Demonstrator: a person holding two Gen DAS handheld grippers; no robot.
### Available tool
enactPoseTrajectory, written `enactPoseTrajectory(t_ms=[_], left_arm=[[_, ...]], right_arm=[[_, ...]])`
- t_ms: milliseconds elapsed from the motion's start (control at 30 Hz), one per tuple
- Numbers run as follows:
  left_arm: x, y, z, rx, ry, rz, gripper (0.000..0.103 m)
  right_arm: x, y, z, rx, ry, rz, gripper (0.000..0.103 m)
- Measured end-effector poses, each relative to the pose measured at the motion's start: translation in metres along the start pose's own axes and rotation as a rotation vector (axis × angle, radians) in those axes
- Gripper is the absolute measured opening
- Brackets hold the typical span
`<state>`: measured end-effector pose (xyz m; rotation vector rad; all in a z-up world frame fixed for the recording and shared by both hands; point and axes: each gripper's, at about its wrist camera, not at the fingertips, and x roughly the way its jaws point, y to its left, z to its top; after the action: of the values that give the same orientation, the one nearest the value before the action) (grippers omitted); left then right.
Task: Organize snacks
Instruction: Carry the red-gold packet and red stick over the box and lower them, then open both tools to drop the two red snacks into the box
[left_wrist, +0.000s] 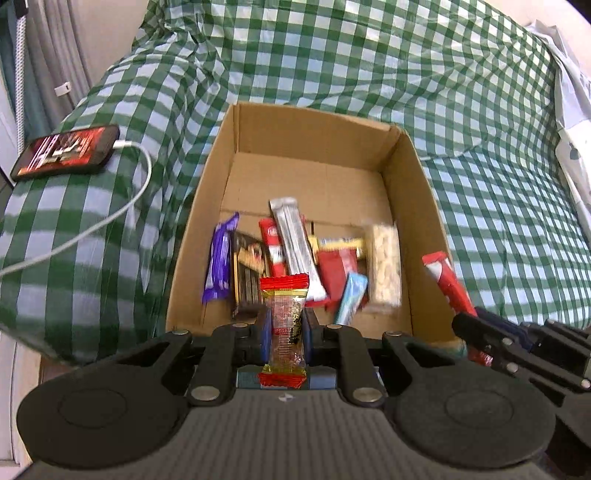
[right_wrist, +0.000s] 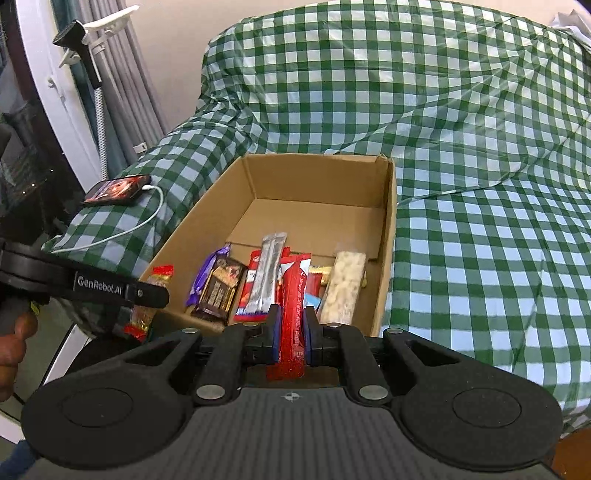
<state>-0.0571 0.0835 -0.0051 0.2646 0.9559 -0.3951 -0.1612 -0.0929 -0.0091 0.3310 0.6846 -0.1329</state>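
An open cardboard box (left_wrist: 417, 192) (right_wrist: 388, 221) sits on a green checked cloth and holds several snack bars: a purple one (left_wrist: 218, 262), a silver stick (left_wrist: 295, 243), a pale nut bar (left_wrist: 386, 266). My left gripper (left_wrist: 285, 325) is shut on a clear candy bar with red ends (left_wrist: 284, 317), held upright at the box's near edge. The right gripper (right_wrist: 291, 332) is shut on a long red wrapper bar (right_wrist: 292, 314) above the near wall. That red bar (left_wrist: 448, 284) and the right gripper (left_wrist: 476, 328) also show at the right of the left wrist view; the left gripper (right_wrist: 151, 295) shows at the left of the right wrist view.
A phone (left_wrist: 66, 151) (right_wrist: 118, 190) with a lit screen lies left of the box, a white cable (left_wrist: 110, 218) trailing from it. A white bag (left_wrist: 572, 110) rests at the far right. Curtains and a white stand (right_wrist: 92, 55) are at the left. A person's hand (right_wrist: 11, 354) grips the left tool.
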Motion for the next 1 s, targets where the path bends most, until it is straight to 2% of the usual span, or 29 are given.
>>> enactPoseTrajectory(t_ms=[400, 700, 733, 767, 833, 900, 933, 967, 1000], left_arm=[[0.064, 0.008, 0.055, 0.001, 0.047, 0.028, 0.019], [0.109, 0.005, 0.079, 0.024, 0.083, 0.065, 0.019], [0.112, 0.005, 0.082, 0.025, 0.083, 0.069, 0.024], [0.115, 0.005, 0.084, 0.025, 0.081, 0.074, 0.033], [0.115, 0.007, 0.088, 0.009, 0.069, 0.093, 0.102], [0.104, 0.008, 0.089, -0.015, -0.008, 0.132, 0.103], [0.098, 0.008, 0.088, -0.01, -0.038, 0.146, 0.103], [0.093, 0.008, 0.087, 0.005, -0.053, 0.158, 0.103], [0.089, 0.007, 0.085, 0.022, -0.053, 0.171, 0.103]], right_arm=[[0.072, -0.013, 0.035, 0.018, 0.051, -0.03, 0.013], [0.119, -0.025, 0.049, 0.041, 0.085, -0.038, 0.013], [0.122, -0.026, 0.049, 0.043, 0.087, -0.039, 0.013], [0.125, -0.028, 0.051, 0.045, 0.086, -0.04, 0.014], [0.131, -0.029, 0.056, 0.05, 0.082, -0.045, 0.015], [0.135, -0.032, 0.061, 0.064, 0.075, -0.038, 0.036], [0.135, -0.034, 0.064, 0.079, 0.074, -0.048, 0.067], [0.135, -0.035, 0.067, 0.096, 0.068, -0.068, 0.088], [0.132, -0.036, 0.068, 0.111, 0.053, -0.088, 0.091]])
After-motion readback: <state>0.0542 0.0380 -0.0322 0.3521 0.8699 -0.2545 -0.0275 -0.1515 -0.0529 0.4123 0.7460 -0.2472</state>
